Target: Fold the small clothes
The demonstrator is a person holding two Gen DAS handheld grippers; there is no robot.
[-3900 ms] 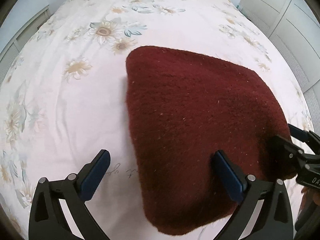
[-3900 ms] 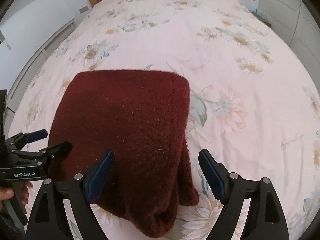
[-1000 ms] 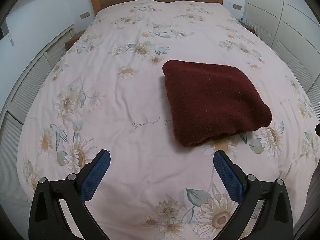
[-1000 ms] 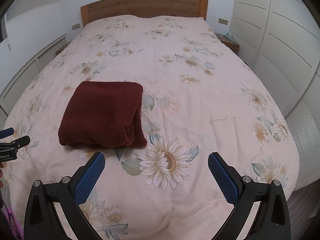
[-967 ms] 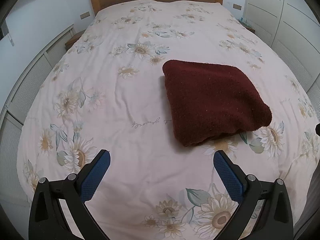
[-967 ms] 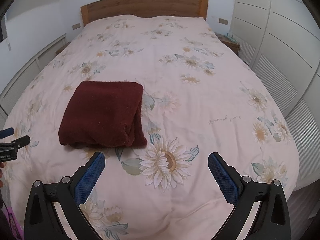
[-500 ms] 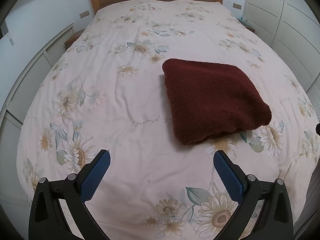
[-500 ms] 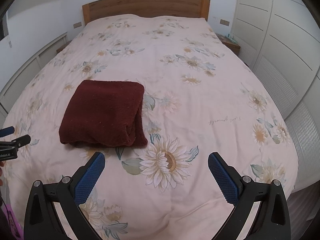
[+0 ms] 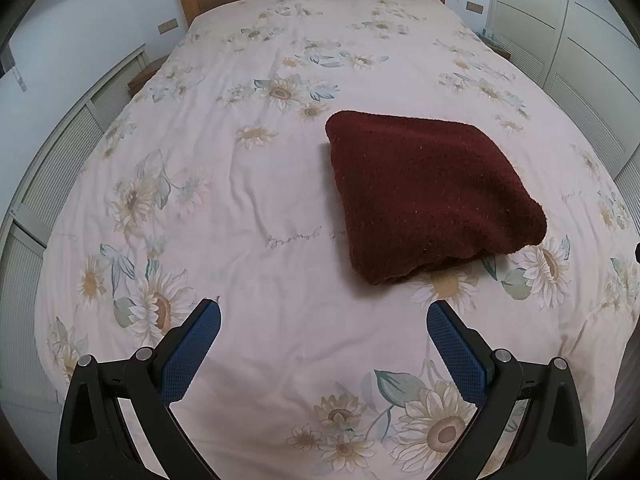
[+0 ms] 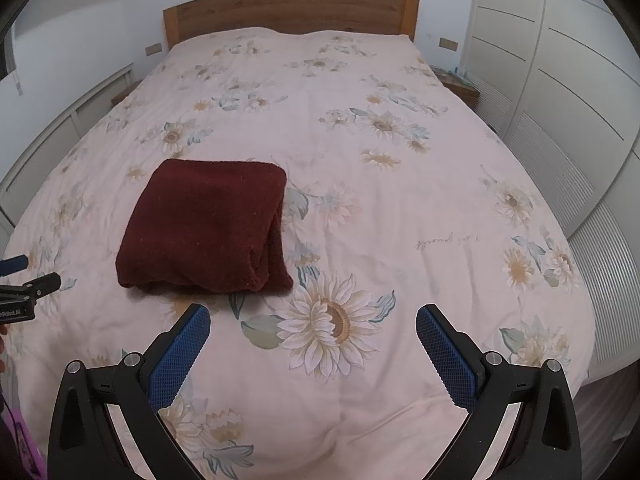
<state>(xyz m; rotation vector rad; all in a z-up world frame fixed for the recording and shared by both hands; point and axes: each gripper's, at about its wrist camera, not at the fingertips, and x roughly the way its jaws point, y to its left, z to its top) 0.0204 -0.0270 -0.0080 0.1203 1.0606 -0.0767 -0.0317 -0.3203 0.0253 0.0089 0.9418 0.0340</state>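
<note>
Both wrist cameras look from the foot of the bed (image 9: 280,160) toward the headboard (image 10: 288,12), held back, sharing the folded maroon garment (image 10: 208,228).

- A dark red knitted garment (image 10: 204,226) lies folded into a thick, roughly square bundle on the bed (image 10: 400,200), at about 9 o'clock from the view's centre.
- Its folded layers show along the right and near edges.
- The bedspread is pale pink, printed with sunflowers; one large sunflower (image 10: 334,322) sits just beside the bundle's near right corner.
- The right gripper (image 10: 313,354) hangs over the bedspread at 6 o'clock, its blue-padded fingers (image 10: 178,356) spread wide, holding nothing, clear of the garment.
- The left gripper (image 10: 28,276) pokes in at the 9 o'clock edge, near the bundle but apart from it.
- A wooden headboard (image 10: 292,14) stands at 12 o'clock.
- White wardrobe doors (image 10: 560,80) fill the 2 o'clock side.
</note>
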